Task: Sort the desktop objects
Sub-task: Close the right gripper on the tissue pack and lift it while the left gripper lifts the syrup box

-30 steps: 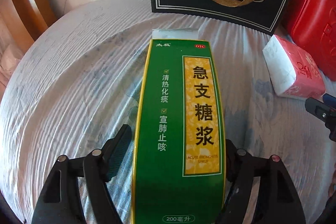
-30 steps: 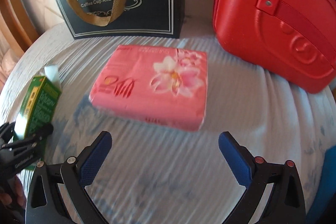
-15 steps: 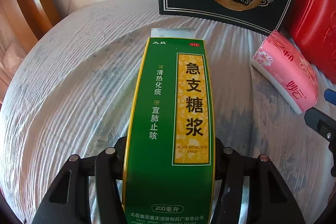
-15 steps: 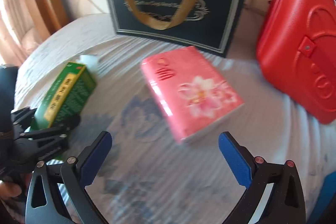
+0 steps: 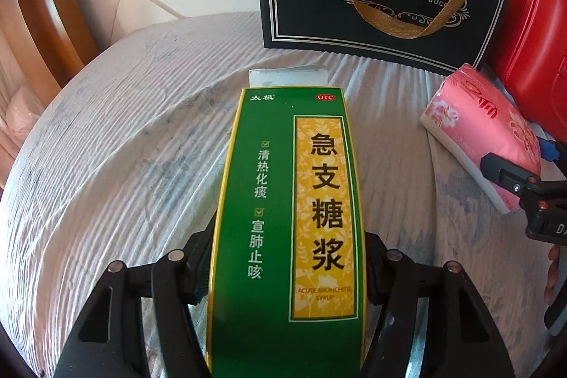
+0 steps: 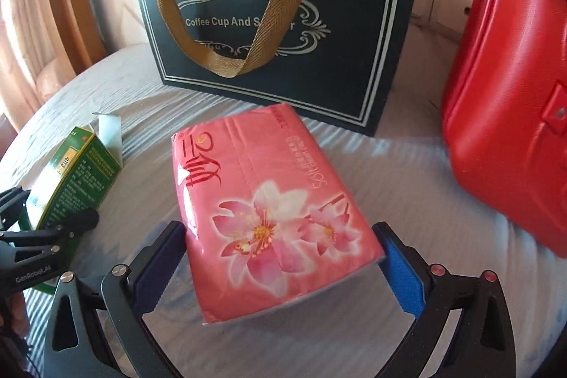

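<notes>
A green and yellow syrup box (image 5: 287,218) with an open white end flap lies lengthwise between the fingers of my left gripper (image 5: 287,264), which is shut on its sides. The box also shows at the left of the right wrist view (image 6: 74,179), with the left gripper on it. A pink tissue pack (image 6: 269,211) with a flower print sits between the blue pads of my right gripper (image 6: 280,257); both pads touch its sides. The pack shows at the right of the left wrist view (image 5: 485,133).
A dark gift bag (image 6: 283,23) with a gold ribbon handle stands at the back of the cloth-covered round table (image 5: 106,147). A red hard case (image 6: 510,87) stands at the right. A wooden chair back (image 5: 42,9) is at the left.
My left gripper has closed on the syrup box. My right gripper has moved forward around the tissue pack and closed until both pads touch it.
</notes>
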Demonstrator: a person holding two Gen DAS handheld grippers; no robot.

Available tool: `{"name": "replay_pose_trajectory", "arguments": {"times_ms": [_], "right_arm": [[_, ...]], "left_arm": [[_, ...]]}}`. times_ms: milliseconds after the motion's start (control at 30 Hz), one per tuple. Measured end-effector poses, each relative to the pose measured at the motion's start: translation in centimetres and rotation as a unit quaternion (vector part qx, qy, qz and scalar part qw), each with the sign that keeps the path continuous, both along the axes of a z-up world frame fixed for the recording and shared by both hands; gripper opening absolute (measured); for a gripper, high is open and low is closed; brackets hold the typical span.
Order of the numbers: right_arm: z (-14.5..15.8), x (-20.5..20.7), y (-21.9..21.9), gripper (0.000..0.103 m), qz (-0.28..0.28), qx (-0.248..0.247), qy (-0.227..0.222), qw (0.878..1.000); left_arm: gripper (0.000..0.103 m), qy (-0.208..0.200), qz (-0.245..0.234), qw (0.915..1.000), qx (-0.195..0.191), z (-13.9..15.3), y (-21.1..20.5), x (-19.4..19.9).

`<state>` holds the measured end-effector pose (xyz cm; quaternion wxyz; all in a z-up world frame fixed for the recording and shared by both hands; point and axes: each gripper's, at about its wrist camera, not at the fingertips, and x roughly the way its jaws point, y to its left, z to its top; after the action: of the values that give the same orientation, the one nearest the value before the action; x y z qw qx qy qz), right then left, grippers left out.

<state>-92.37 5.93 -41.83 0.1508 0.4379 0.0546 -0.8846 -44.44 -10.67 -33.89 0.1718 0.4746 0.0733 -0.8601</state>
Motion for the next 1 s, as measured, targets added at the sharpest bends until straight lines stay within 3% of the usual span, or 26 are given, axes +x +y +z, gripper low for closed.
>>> {"name": "replay_pose_trajectory", "arguments": {"times_ms": [67, 100, 333, 433, 500, 533, 633, 733, 867, 1000], "right_arm": [[-1.8, -0.6, -0.1, 0.103, -0.004, 0.007, -0.029, 1.0], [-2.5, -0.3, -0.7, 0.102, -0.006, 0.037, -0.004, 0.999], [-5.0, -1.7, -2.0, 0.103, -0.02, 0.03, -0.011, 0.999], [-6.0, -2.3, -2.6, 0.103, -0.019, 0.03, -0.016, 0.999], [-6.5, -1.9, -2.8, 0.099, -0.03, 0.012, -0.019, 0.999], [-6.5, -1.4, -2.9, 0.091, -0.035, -0.007, -0.016, 0.999], [-7.3, 0.0, -4.3, 0.09, -0.045, -0.023, -0.026, 0.998], [-8.3, 1.9, -6.1, 0.093, -0.03, -0.031, -0.039, 0.998], [-9.8, 3.2, -9.4, 0.101, -0.013, 0.021, -0.046, 0.999], [-8.4, 2.5, -10.5, 0.102, -0.013, 0.021, -0.025, 0.999]], "left_arm": [[0.063, 0.0, -0.004, 0.9999, -0.01, 0.1, 0.2, 0.0], [0.063, 0.0, -0.005, 0.9999, -0.013, 0.0, 0.3, 0.0], [0.063, 0.003, 0.014, 0.9995, 0.027, 0.0, -0.7, 0.2], [0.063, 0.003, 0.009, 0.9999, 0.014, 0.0, -0.3, 0.2], [0.063, 0.004, 0.001, 1.0, -0.003, 0.0, 0.2, 0.2], [0.063, 0.005, -0.002, 0.9999, -0.01, 0.0, 0.4, 0.3], [0.056, 0.003, -0.004, 1.0, -0.001, 0.0, 0.7, 1.0], [0.054, -0.013, -0.01, 0.9998, 0.01, 0.2, 1.1, 2.3], [0.053, -0.028, -0.011, 0.9993, 0.023, 0.3, 1.5, 4.1], [0.053, -0.027, -0.004, 0.9994, 0.023, 1.1, 0.8, 4.8]]}}
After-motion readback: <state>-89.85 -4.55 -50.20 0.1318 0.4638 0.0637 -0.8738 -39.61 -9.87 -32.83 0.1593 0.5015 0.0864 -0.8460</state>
